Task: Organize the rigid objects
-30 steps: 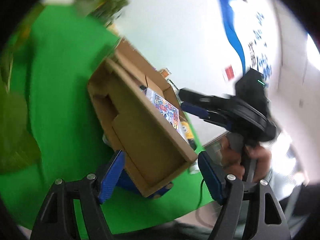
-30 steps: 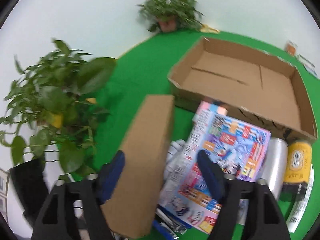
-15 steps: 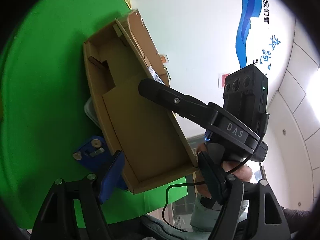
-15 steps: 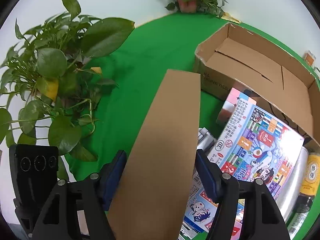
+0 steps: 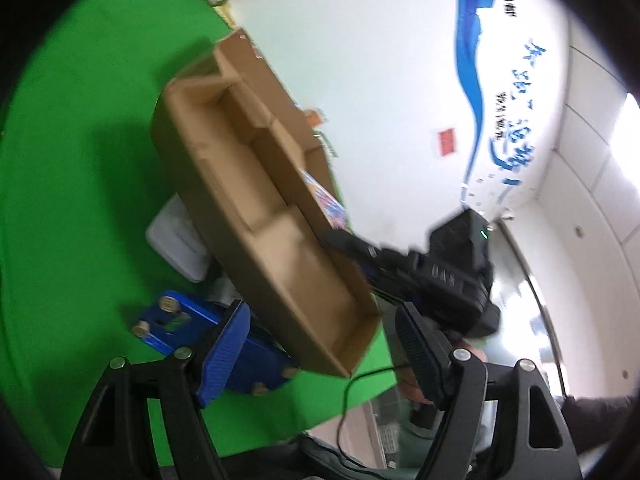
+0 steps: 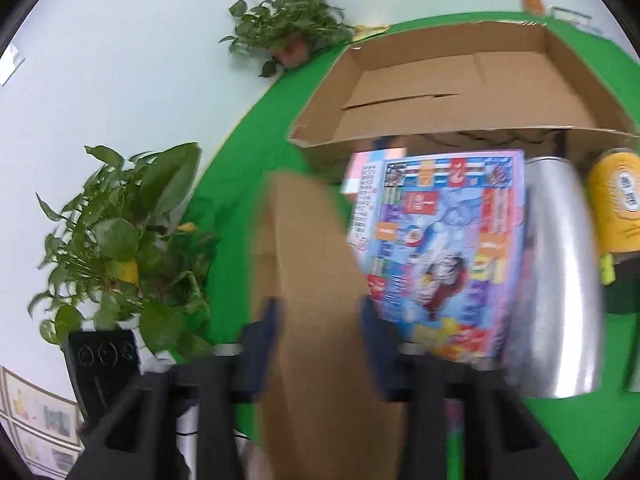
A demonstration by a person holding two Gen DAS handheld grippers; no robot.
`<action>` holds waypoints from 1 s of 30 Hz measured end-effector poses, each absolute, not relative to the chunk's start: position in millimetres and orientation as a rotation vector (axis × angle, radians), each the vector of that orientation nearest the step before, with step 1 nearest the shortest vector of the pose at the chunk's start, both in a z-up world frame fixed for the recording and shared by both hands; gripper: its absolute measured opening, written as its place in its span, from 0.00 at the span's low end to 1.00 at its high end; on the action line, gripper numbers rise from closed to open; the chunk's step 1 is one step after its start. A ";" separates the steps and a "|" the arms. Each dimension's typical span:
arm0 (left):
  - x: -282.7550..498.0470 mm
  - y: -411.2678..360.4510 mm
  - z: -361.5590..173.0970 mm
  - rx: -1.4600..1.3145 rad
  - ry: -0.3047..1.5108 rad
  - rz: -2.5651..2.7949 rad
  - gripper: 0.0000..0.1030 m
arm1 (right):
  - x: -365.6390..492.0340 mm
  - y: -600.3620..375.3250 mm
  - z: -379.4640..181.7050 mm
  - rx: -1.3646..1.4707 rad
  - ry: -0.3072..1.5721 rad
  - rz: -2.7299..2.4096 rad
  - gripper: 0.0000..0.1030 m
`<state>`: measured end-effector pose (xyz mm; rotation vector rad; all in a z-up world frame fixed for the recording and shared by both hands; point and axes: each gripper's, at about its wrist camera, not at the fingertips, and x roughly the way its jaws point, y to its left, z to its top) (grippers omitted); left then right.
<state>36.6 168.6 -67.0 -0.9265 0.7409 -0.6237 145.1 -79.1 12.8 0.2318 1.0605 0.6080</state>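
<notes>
The right gripper (image 6: 320,332) squeezes a brown cardboard piece (image 6: 316,280) beside the colorful book (image 6: 440,248), while the left gripper (image 5: 320,344) stays wide open, holding nothing.

Raised letters "DAS", seen inverted, were read on the right gripper (image 5: 352,246) body at 4 o'clock. Blue Chinese characters on the wall sign (image 5: 516,136) at 2 o'clock were blurred, unreadable. Printing on the colourful box (image 6: 440,252) and yellow can (image 6: 616,204) was illegible.

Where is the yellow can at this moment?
In the right wrist view, the yellow can lies at the far right on the green cloth, beside the silver can and in front of the open cardboard box.
</notes>
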 end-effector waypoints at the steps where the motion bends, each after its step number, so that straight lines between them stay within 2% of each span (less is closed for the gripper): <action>1: 39.8 165.7 -69.2 -0.915 0.762 -0.602 0.73 | 143.8 -83.8 11.4 0.232 1.060 0.606 0.28; 3: 51.2 150.6 -75.9 -0.863 0.854 -0.552 0.70 | 140.3 -85.1 7.2 0.202 1.076 0.634 0.30; 5: 57.9 143.7 -80.0 -0.876 0.867 -0.536 0.46 | 130.8 -79.1 8.3 0.115 1.057 0.633 0.30; 6: 60.8 139.6 -82.4 -0.866 0.885 -0.500 0.41 | 126.3 -74.9 9.4 0.075 1.043 0.624 0.28; 7: 61.6 137.3 -80.6 -0.849 0.886 -0.477 0.30 | 123.7 -73.1 9.6 0.051 1.035 0.613 0.25; 8: 63.7 135.7 -79.3 -0.837 0.887 -0.459 0.27 | 121.3 -72.5 8.8 0.029 1.029 0.601 0.24; 10: 64.4 133.0 -77.9 -0.833 0.881 -0.451 0.24 | 115.1 -70.4 6.2 -0.014 1.024 0.585 0.21; 18: 73.0 129.5 -49.6 -0.653 0.863 -0.334 0.14 | 90.5 -52.3 7.7 -0.148 0.957 0.560 0.19; 24: 82.6 130.1 -17.4 -0.547 0.796 -0.325 0.10 | 83.9 -56.3 17.8 -0.053 0.911 0.558 0.12; 30: 117.4 118.8 40.7 -0.410 0.675 -0.377 0.08 | 106.8 -67.8 50.3 0.096 0.839 0.548 0.11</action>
